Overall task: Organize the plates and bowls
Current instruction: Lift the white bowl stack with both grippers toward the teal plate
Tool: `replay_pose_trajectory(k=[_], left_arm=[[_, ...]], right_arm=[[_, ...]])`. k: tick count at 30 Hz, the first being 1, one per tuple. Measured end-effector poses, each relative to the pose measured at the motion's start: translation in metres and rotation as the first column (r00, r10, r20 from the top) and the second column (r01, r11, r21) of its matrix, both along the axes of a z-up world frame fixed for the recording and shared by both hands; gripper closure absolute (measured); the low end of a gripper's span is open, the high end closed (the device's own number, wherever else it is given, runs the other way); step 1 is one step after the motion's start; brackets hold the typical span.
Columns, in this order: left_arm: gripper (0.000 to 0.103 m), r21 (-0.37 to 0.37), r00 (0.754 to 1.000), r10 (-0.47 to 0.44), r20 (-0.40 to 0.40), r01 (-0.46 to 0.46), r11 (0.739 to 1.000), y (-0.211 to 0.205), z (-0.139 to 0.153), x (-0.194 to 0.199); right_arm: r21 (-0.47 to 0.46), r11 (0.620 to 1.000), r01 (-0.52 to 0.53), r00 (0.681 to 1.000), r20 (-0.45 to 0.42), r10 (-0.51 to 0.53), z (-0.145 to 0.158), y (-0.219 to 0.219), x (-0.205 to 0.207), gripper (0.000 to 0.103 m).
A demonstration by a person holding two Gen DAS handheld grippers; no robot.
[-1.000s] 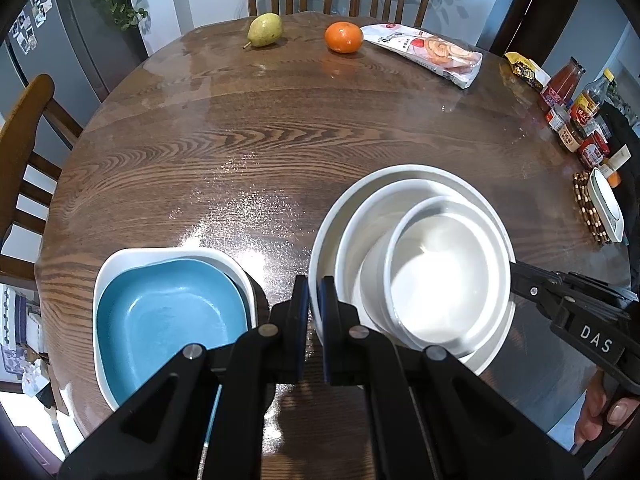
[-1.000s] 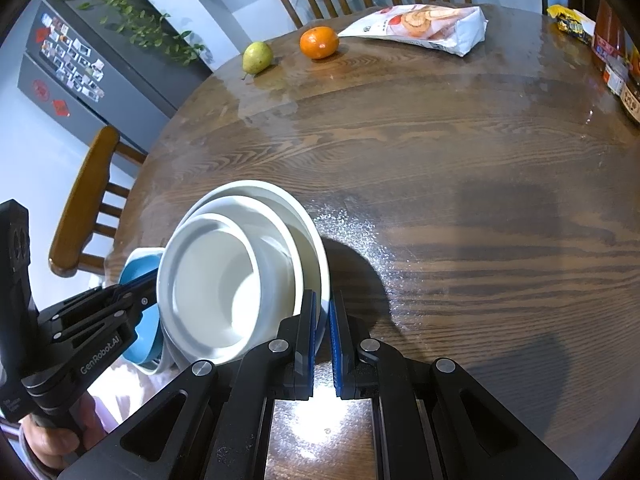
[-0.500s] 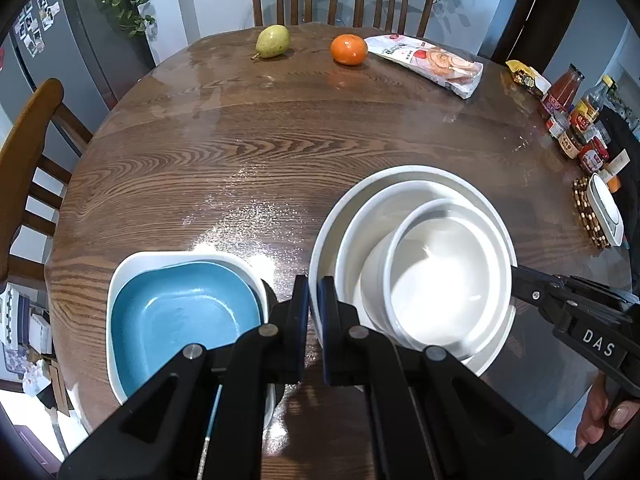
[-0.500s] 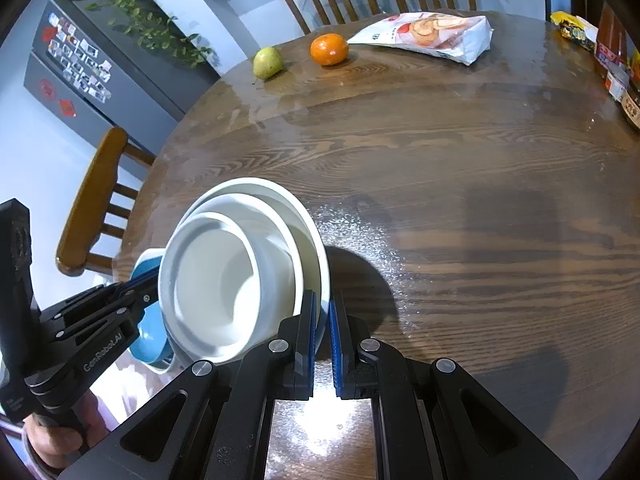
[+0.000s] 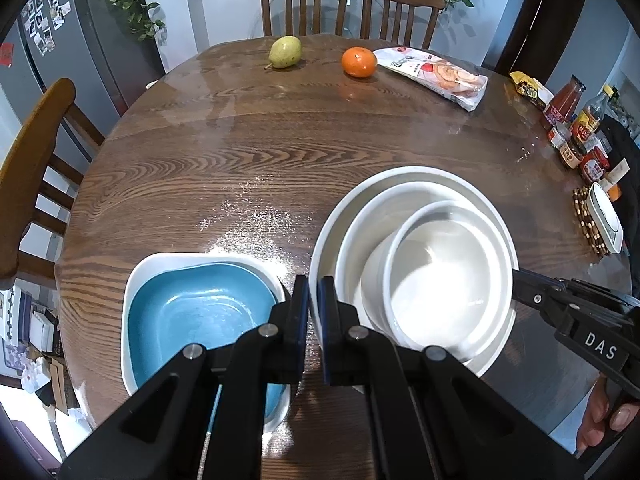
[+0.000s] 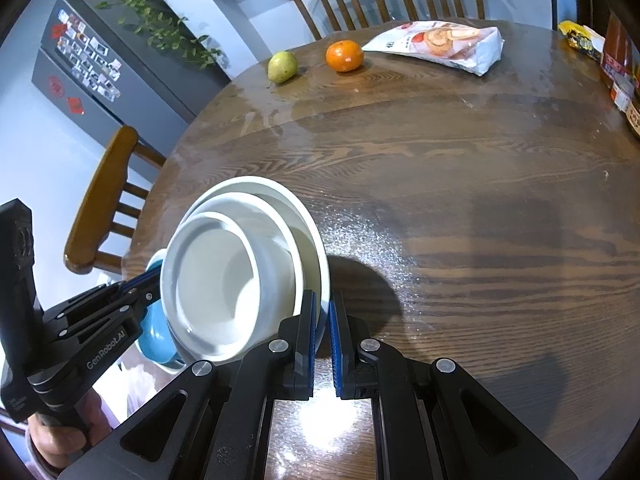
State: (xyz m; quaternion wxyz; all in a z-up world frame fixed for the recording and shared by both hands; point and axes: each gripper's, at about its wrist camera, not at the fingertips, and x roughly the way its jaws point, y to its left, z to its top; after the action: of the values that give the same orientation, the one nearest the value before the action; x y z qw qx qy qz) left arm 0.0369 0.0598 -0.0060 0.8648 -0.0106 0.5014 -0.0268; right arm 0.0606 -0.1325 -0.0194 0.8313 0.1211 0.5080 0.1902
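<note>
A stack of three white round dishes (image 5: 404, 184), small bowl in a larger bowl on a plate, is held above the round wooden table (image 5: 256, 136). My left gripper (image 5: 313, 300) is shut on the plate's left rim. My right gripper (image 6: 322, 320) is shut on the plate's opposite rim (image 6: 316, 240); the stack tilts in that view. A blue square bowl (image 5: 192, 312) sits inside a white square dish (image 5: 160, 258) at the table's near left edge, just left of my left gripper. A bit of the blue bowl (image 6: 154, 330) shows under the stack in the right wrist view.
A pear (image 5: 285, 51), an orange (image 5: 359, 61) and a snack bag (image 5: 436, 74) lie at the far side. Sauce bottles and jars (image 5: 576, 128) and a white box on a beaded mat (image 5: 600, 220) stand at the right edge. Wooden chairs (image 5: 24, 176) surround the table.
Both grippers have lifted the white stack higher above the table, still gripping its rim. The blue bowl and white square dish stay put below.
</note>
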Motion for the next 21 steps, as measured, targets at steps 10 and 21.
replay_pose_trajectory(k=[10,21], left_arm=[[0.103,-0.003,1.0,0.011,0.023,-0.011,1.0,0.004,0.007,-0.002],[0.103,-0.005,0.999,0.021,0.036,-0.021,1.0,0.008,0.012,-0.005]], right_arm=[[0.0,1.0,-0.007,1.0,0.02,0.007,0.008,0.005,0.0,0.093],[0.0,1.0,-0.014,0.999,0.032,0.014,0.013,0.009,0.0,0.093]])
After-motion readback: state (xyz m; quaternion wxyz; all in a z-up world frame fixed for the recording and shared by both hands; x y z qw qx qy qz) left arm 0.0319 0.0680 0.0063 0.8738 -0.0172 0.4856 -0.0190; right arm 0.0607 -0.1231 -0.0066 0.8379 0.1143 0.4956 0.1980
